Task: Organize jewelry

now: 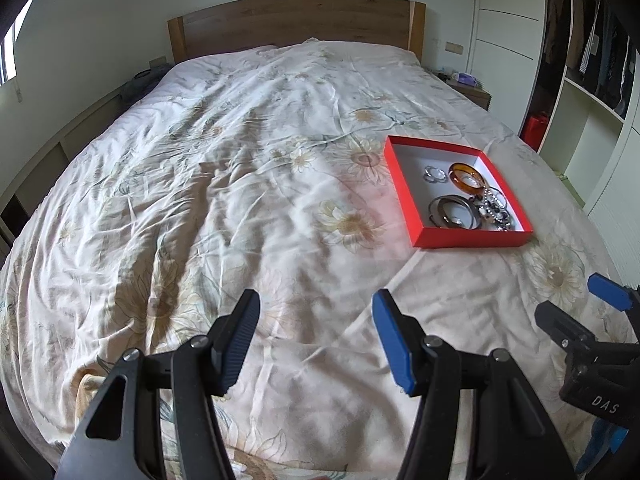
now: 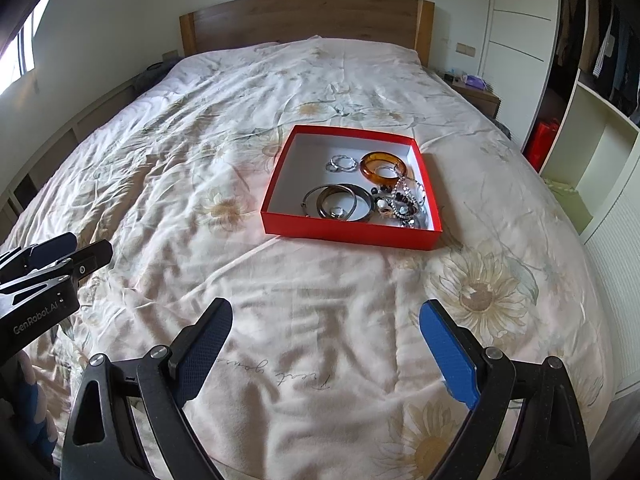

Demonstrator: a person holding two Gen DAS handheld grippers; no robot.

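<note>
Two black handheld grippers hovered side by side over a rumpled floral bedspread point(image 1: 224, 184), each with its jaws standing wide apart and nothing between them. From the left wrist camera, the left gripper point(image 1: 316, 340) filled the bottom of the frame, one dark ribbed pad at 7 o'clock and one blue pad at 5 o'clock, while the right gripper point(image 1: 576, 300) edged in at 4 o'clock. From the right wrist camera, the right gripper's blue finger point(image 2: 450, 356) sat at 5 o'clock, and the left gripper point(image 2: 76, 250) reached in from 9 o'clock, well short of the jewelry.

A shallow red box point(image 2: 348, 236) with a white interior rested flat on the bedspread, well apart from both grippers: at 2 o'clock in the left view, near 12 o'clock of centre in the right view. Inside it lay an amber bangle point(image 2: 382, 168) toward the far right, a pair of small silver hoops point(image 2: 340, 163) just beside it at 9 o'clock, a cluster of dark metal bangles point(image 2: 340, 202) toward the near wall, and a tangle of beaded pieces point(image 2: 402, 204) against the right wall, touching the bangles.

A wooden headboard point(image 2: 308, 20) stood at 12 o'clock, with an open wardrobe point(image 2: 600, 52) of hanging clothes at 2 o'clock.
</note>
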